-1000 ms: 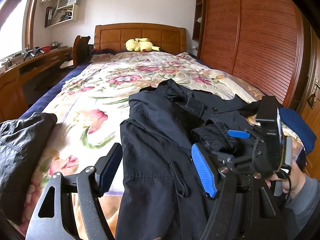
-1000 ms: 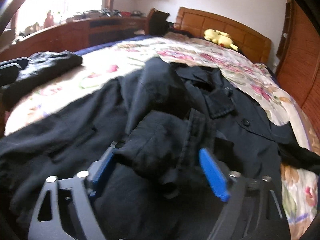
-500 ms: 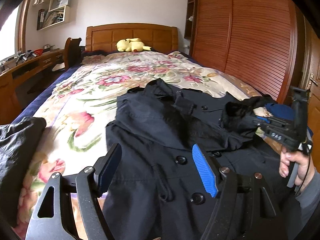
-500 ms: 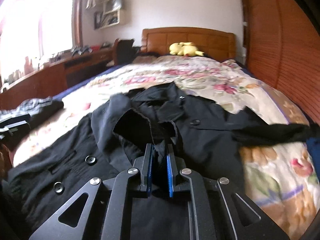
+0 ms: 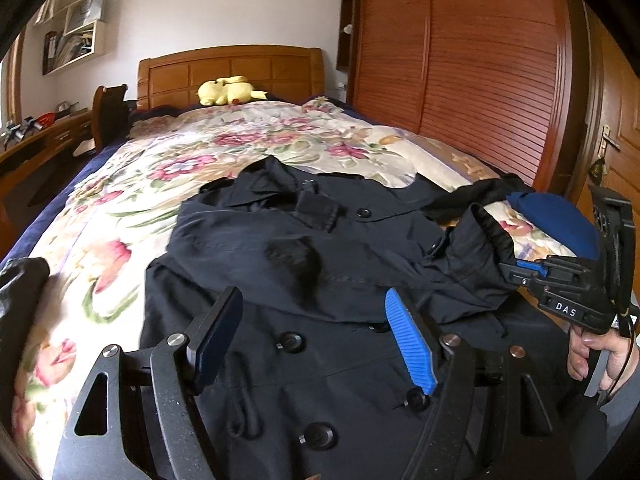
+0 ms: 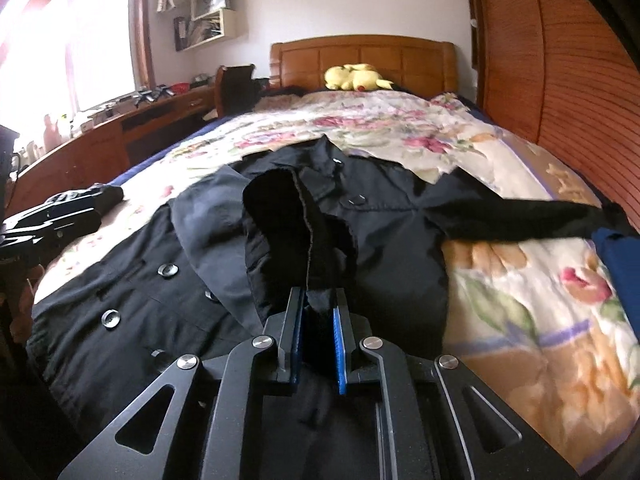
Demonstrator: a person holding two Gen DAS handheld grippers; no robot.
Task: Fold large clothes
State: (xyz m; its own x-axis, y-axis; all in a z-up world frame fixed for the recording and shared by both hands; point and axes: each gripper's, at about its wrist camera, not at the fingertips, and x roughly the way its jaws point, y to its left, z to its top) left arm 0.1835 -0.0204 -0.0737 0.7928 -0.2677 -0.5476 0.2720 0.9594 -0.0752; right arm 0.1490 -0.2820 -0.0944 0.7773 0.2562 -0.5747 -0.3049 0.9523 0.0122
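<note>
Right hand-held gripper (image 6: 316,338) is clamped on the cuff of the black coat's sleeve (image 6: 298,236), while the left hand-held gripper (image 5: 310,344) hangs with its fingers wide apart above the black coat (image 5: 304,264), which lies buttons-up on the floral bedspread (image 5: 132,184). Beyond stand a wooden headboard (image 5: 228,68), a yellow plush toy (image 5: 228,90) and slatted wardrobe doors (image 5: 460,60). Only the right wrist view shows the bright window (image 6: 100,44) over the long wooden surface (image 6: 100,136).
</note>
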